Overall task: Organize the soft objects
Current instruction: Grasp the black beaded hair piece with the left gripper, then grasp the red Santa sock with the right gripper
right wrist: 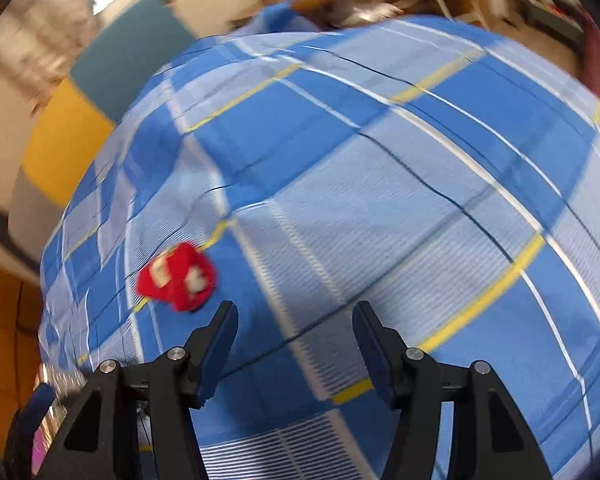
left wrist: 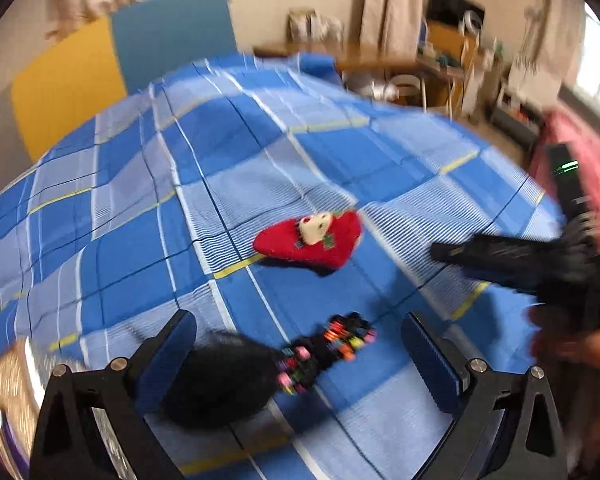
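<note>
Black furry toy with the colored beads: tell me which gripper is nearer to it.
Left. The left gripper is open with the black furry toy between its fingers. The right gripper, also open, hangs over bare bedsheet, apart from it.

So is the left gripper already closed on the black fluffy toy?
No: in the left wrist view the left gripper is wide open, and the black fluffy toy lies loose on the checked bedsheet between its fingers.

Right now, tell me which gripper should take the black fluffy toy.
Left. The left gripper is open with the black toy lying between its fingers. The right gripper, also open, faces only bedsheet, with the red toy off to its left.
</note>
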Demonstrator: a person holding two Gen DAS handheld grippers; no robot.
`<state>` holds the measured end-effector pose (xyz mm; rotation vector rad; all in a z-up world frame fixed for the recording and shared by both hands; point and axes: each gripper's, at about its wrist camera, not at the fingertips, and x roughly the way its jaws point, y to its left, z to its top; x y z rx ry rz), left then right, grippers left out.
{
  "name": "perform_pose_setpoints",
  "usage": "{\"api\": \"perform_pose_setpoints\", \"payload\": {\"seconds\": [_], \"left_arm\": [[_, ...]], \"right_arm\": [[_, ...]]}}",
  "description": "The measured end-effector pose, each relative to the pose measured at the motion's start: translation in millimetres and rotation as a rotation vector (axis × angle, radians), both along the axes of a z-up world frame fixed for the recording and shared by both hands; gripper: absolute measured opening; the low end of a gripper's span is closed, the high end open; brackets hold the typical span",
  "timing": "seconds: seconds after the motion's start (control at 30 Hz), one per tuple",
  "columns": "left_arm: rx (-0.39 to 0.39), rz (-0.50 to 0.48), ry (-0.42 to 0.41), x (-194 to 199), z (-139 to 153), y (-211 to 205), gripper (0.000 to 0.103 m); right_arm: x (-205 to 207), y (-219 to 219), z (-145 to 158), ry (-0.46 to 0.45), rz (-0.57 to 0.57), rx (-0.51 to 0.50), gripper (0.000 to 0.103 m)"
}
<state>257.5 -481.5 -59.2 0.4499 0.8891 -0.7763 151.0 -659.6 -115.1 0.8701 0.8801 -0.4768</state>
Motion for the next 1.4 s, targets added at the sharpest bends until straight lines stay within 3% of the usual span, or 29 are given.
{"api": "perform_pose_setpoints", "payload": {"seconds": [0.13,0.3,0.33,0.43,0.53,0.6,0.73,0.8,0.83,0.87,0.9,0.93,1.07,1.23,1.4], "left_arm": [[0.138,0.04,0.045,23.9,-38.4,-10.0,0.103],[0.074,0.037,0.246,7.9,-54.2,12.3,0.103],[0.068,0.023,0.253,-0.9,-54.6,14.4,0.103],[0.063,-0.045,0.233,-26.8,-55.4,15.6,0.103],[0.075,-0.078,0.133,-42.8,-52.3,7.5,0.103],[0.049,-0.027,0.057,-41.0,-47.8,5.6,0.103],[-0.018,0.064,0.036,-26.3,-49.8,7.5,0.101],[-0.03,0.083,0.053,-20.3,-56.2,10.7,0.083],[-0.014,0.089,0.075,-18.2,-63.0,12.6,0.059],[-0.002,0.09,0.098,-17.6,-68.1,13.4,0.047],[-0.01,0.088,0.099,-18.6,-69.2,15.8,0.047],[-0.026,0.075,0.074,-22.4,-66.8,19.6,0.04],[-0.045,0.056,0.051,-35.8,-66.1,30.9,0.039],[-0.075,0.131,0.004,-50.4,-70.4,61.1,0.039],[-0.118,0.189,0.009,-55.6,-73.2,86.7,0.039]], "right_arm": [[-7.0,-9.8,-5.7,-0.037,-0.047,0.074,0.06],[-3.2,-4.8,-1.0,-0.036,-0.02,0.049,0.06],[-2.8,-3.8,-0.2,-0.041,-0.017,0.051,0.06],[-4.6,-2.5,0.2,-0.043,-0.017,0.058,0.06],[-5.9,-3.0,-0.2,-0.053,-0.018,0.069,0.06],[-4.3,-2.9,-0.5,-0.051,-0.016,0.064,0.06],[0.1,-0.1,1.3,-0.057,0.005,0.051,0.06],[2.9,1.3,2.2,-0.054,0.015,0.039,0.06],[4.3,2.3,3.3,-0.053,0.021,0.029,0.06],[5.3,3.2,3.9,-0.053,0.025,0.022,0.06],[6.2,4.2,4.7,-0.052,0.031,0.014,0.06],[8.1,6.1,5.7,-0.05,0.041,0.004,0.06],[14.6,14.4,8.4,-0.031,0.086,-0.04,0.06],[22.7,27.0,14.0,0.01,0.139,-0.134,0.06],[28.3,37.0,16.9,0.028,0.184,-0.199,0.06]]}}
